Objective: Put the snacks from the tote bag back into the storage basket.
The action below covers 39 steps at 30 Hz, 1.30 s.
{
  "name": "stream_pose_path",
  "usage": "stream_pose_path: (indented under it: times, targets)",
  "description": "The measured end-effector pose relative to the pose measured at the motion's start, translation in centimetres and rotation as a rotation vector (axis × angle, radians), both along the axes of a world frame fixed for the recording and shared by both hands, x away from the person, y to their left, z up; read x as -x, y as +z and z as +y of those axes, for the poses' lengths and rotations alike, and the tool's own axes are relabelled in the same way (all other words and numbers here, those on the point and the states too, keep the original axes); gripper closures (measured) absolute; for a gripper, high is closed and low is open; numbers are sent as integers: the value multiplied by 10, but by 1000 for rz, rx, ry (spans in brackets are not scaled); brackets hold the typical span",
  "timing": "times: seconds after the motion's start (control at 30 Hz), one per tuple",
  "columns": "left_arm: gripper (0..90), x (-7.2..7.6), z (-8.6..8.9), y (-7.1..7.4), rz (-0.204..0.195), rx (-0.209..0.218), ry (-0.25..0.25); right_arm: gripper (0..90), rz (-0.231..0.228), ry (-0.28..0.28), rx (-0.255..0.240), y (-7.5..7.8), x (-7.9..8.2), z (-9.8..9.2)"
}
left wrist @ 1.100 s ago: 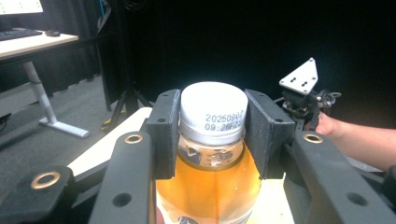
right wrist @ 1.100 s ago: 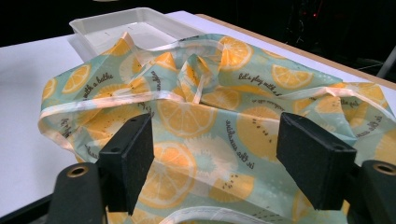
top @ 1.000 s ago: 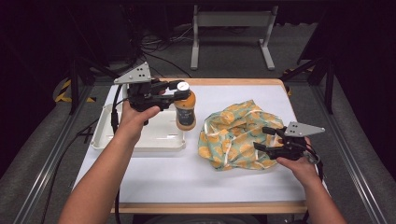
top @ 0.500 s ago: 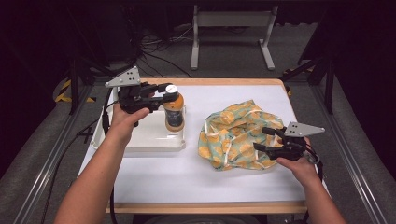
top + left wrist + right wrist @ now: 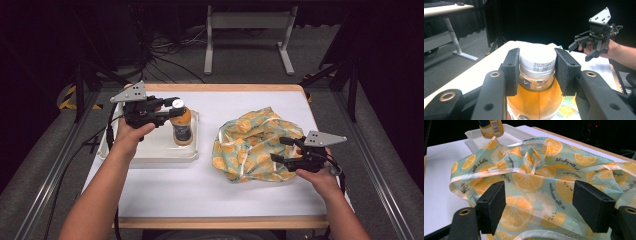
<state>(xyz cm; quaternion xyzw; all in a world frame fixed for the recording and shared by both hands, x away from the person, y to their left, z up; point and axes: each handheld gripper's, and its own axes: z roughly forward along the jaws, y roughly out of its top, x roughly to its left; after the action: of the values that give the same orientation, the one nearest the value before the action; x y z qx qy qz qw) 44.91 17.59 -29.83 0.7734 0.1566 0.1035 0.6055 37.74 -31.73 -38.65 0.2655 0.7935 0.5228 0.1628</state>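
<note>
An orange drink bottle (image 5: 181, 129) with a white cap (image 5: 537, 60) stands upright inside the white tray (image 5: 150, 157) at the left of the table. My left gripper (image 5: 176, 111) is shut on the bottle's neck just under the cap, with one pad on each side (image 5: 537, 71). Whether the base rests on the tray floor I cannot tell. A lemon-print fabric bag (image 5: 250, 145) lies crumpled at the right. My right gripper (image 5: 280, 150) stands open at the bag's right edge, jaws wide apart over the cloth (image 5: 539, 207), pressing nothing.
The white tabletop (image 5: 200, 195) has a wooden rim. Beyond the far edge are a dark floor with cables and a metal table leg (image 5: 207, 45). In the right gripper view the tray (image 5: 474, 135) and the bottle (image 5: 491, 127) lie behind the bag (image 5: 536, 182).
My left gripper has carried the bottle leftward and down, from beside the tray's right edge to inside the tray. The right gripper and the bag have stayed put.
</note>
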Motion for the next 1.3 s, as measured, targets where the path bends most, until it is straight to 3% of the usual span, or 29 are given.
stream_pose_path:
  times: [0.63, 0.73, 0.9, 1.3]
  targets:
    - [583, -2, 9, -33, 23, -17, -14, 268, 5, 14, 9, -1, 0, 6]
    - [583, -2, 8, -34, 17, -39, -21, 267, 8, 16, 9, -2, 0, 6]
    - [583, -2, 7, -37, 23, -26, -29, 267, 8, 22, 11, -2, 0, 7]
    - [583, -4, 5, -48, 46, -57, -18, 266, 7, 22, 7, -2, 0, 7]
